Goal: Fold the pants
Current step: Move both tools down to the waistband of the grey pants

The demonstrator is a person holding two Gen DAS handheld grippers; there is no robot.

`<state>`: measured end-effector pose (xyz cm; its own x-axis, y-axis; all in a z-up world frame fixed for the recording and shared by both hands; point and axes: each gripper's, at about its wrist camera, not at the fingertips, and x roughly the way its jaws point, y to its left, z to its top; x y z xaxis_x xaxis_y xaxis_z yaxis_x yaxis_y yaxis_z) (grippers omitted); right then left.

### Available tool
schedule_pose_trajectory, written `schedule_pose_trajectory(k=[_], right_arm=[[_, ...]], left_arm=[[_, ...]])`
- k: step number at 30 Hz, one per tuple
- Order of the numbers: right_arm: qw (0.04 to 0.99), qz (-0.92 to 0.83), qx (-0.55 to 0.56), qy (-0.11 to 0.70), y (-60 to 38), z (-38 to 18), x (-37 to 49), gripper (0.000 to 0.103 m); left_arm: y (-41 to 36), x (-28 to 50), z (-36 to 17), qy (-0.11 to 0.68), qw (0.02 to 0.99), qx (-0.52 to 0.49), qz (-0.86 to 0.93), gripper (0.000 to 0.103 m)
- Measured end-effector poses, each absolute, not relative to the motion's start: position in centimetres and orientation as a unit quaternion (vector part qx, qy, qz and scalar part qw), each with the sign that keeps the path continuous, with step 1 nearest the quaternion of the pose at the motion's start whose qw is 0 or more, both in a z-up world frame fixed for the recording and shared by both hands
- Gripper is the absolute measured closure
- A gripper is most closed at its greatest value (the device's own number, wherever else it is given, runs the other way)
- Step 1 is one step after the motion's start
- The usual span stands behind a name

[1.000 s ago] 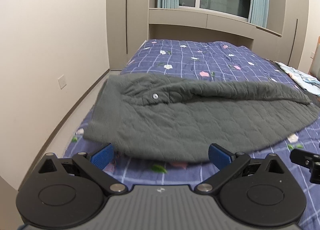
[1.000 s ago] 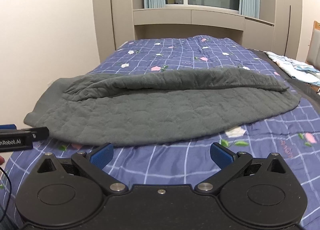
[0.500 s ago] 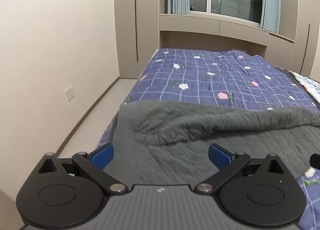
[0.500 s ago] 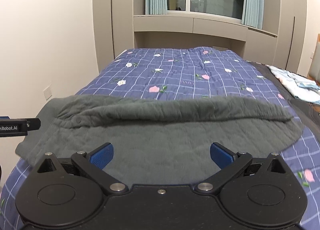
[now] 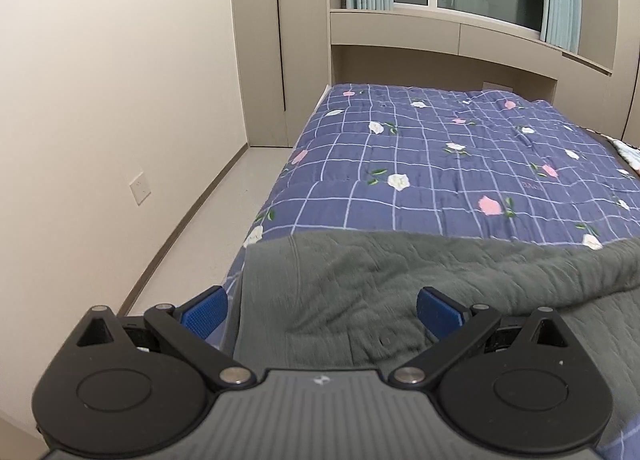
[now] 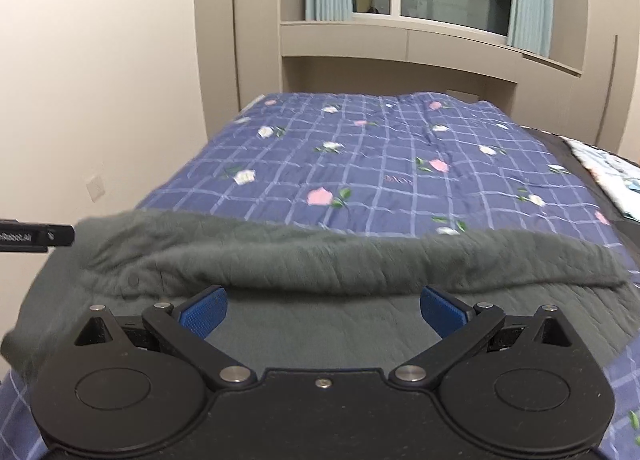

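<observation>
Grey quilted pants (image 6: pixel 320 280) laid crosswise on the near part of the bed (image 6: pixel 360 147), already doubled leg over leg, upper layer forming a long ridge across the right wrist view. Waist end at the left, near the bed's left edge, with a small button (image 6: pixel 132 280) showing below the ridge; leg ends trailing off to the right. Left gripper (image 5: pixel 320 310) poised over the waist end, jaws spread wide, nothing between them; left pad over the bedspread just off the cloth edge, right pad over the fabric. Right gripper (image 6: pixel 322 310) likewise wide open and empty, low over the lower layer near mid-length, pads straddling flat cloth just short of the ridge. Whether any pad touches the fabric: cannot tell. In the right wrist view, the black tip of the left gripper poking in at the far left, level with the waist. Step in hand, by the look of it: reaching in for a grip ahead of the next crosswise fold. Next move likely to call for lowering both grippers to the cloth, closing on both layers together, then carrying one end over the other. Risk: pinching only the top layer, or catching the bedspread along with the pants.
</observation>
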<state>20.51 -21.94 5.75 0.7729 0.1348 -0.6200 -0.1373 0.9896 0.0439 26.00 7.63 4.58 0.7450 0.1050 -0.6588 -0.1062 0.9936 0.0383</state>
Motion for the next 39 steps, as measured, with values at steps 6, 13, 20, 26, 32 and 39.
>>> schedule_pose_trajectory(k=[6,13,20,26,32,39], right_arm=[[0.941,0.110,-0.016,0.320,-21.8,4.7,25.3,0.000],[0.932,0.187,-0.060,0.304,-21.8,2.9,30.9,0.000],[0.901,0.252,-0.093,0.342,-22.1,1.1,37.4,0.000],[0.871,0.249,-0.172,0.387,-22.1,-1.2,42.5,0.000],[0.838,0.253,-0.196,0.441,-22.5,-3.9,46.4,0.001],[0.825,0.263,-0.221,0.450,-21.0,-4.8,46.6,0.001]], left_arm=[[9.0,30.1,3.4,0.360,0.931,0.013,0.058,0.000],[10.3,34.5,1.7,0.372,0.926,0.029,0.056,0.000],[10.4,38.4,0.1,0.382,0.922,0.058,0.037,0.000],[10.0,41.0,-1.2,0.389,0.917,0.090,0.008,0.000],[10.3,43.4,-2.4,0.397,0.911,0.108,-0.033,0.000],[11.2,44.8,-2.9,0.399,0.908,0.104,-0.072,0.000]])
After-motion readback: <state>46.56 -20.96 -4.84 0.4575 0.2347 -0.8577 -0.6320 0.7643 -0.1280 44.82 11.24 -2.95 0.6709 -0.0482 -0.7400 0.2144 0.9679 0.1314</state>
